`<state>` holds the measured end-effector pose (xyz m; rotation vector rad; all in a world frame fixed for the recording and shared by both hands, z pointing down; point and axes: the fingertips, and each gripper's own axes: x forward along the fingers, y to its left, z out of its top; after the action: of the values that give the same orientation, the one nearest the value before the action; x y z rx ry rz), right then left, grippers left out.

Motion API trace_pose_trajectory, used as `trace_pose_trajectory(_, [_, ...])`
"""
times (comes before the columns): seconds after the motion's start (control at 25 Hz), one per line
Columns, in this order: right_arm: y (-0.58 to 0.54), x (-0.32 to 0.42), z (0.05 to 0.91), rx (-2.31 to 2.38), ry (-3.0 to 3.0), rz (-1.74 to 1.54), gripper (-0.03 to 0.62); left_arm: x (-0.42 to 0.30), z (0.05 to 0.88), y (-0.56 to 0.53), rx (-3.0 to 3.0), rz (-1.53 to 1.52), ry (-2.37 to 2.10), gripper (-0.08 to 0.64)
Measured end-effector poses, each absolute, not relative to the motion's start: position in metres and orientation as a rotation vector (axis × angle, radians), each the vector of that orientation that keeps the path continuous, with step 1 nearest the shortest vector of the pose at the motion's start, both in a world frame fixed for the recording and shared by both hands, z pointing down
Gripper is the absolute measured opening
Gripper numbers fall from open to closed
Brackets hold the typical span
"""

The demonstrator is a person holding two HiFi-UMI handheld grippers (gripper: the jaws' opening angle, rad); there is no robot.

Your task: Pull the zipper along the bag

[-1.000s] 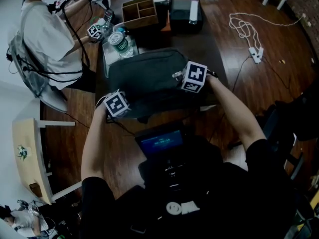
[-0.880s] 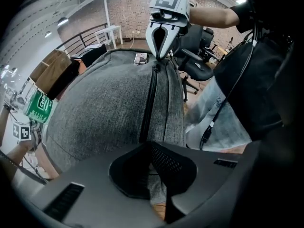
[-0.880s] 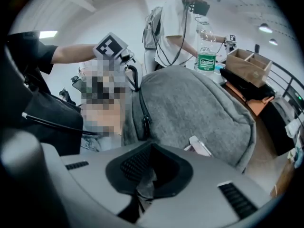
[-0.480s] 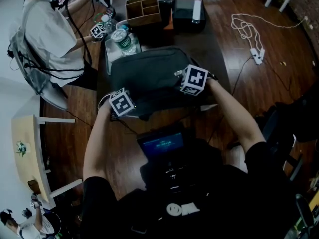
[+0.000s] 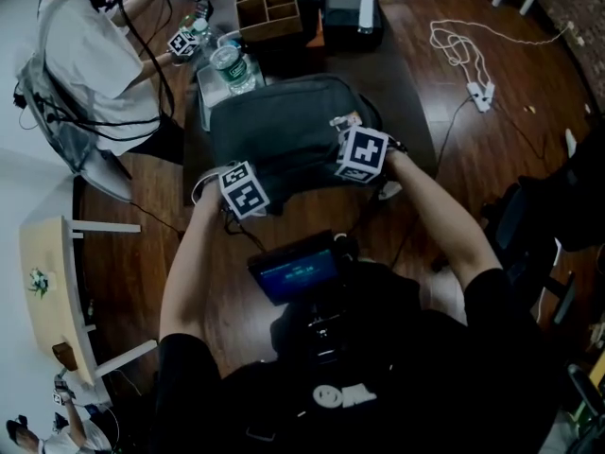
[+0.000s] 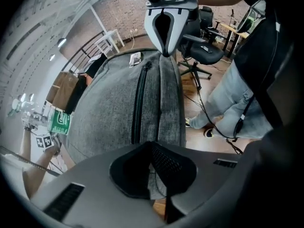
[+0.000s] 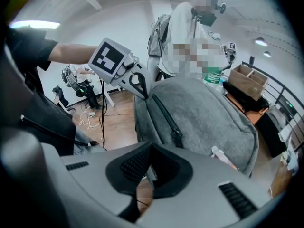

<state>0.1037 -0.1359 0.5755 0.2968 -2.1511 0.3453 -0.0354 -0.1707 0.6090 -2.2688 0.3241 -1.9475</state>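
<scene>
A grey fabric bag lies on the dark table. Its dark zipper runs along the near side between my two grippers. My left gripper is shut on grey fabric at the bag's left end, seen between its pads. My right gripper is shut at the right end. The zipper slider sits just above its jaws, and the thin grey piece pinched there looks like the zipper pull. The left gripper shows at the zipper's far end.
Behind the bag stand a water bottle, a wooden compartment box and a black box. A seated person with grippers is at the table's left. A white cable lies on the floor at right. A small screen hangs below me.
My right gripper has moved toward the left gripper, so the two stand closer. The bag's near side has bulged up between them. Both stay shut.
</scene>
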Motion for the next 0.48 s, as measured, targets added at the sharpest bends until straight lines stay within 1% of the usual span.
trace_pose_trajectory(0.28, [-0.096, 0.065, 0.567, 0.27, -2.145, 0.282, 0.008, -0.038, 0.619, -0.107, -2.305, -1.971, 0.148, 0.0])
trace_pose_trajectory(0.48, [-0.043, 0.039, 0.562, 0.279, -2.146, 0.242, 0.008, -0.062, 0.62, -0.048, -2.336, -1.993, 0.186, 0.0])
